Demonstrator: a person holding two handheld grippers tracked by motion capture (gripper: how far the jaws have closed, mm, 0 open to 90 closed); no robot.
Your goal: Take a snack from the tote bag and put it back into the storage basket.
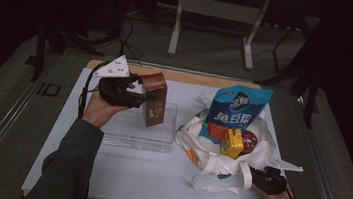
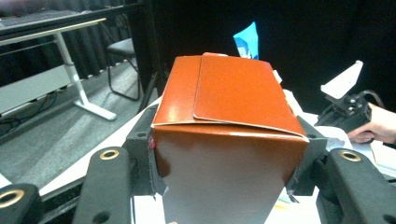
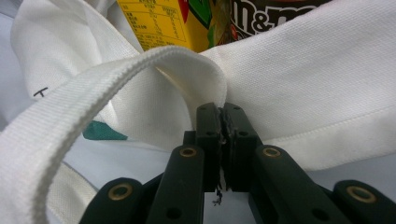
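The brown carton [image 2: 224, 140] is pinched between the left gripper [image 1: 137, 95] fingers [image 2: 140, 154], held at nine and three o'clock. The white tote bag [image 3: 299, 70] fabric is pinched at twelve o'clock by the right gripper [image 3: 223, 122], fingers pressed together.

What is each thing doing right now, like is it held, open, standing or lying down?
Left tongs: shut on the brown carton.
Brown cardboard carton: held upright over the clear tray, top flap closed.
Clear plastic tray: open-topped, resting on the table.
Right tongs: shut on the white cloth bag's edge.
White cloth bag: open, lying slumped.
Blue snack pouch: standing in the bag.
Yellow juice box: tilted in the bag.
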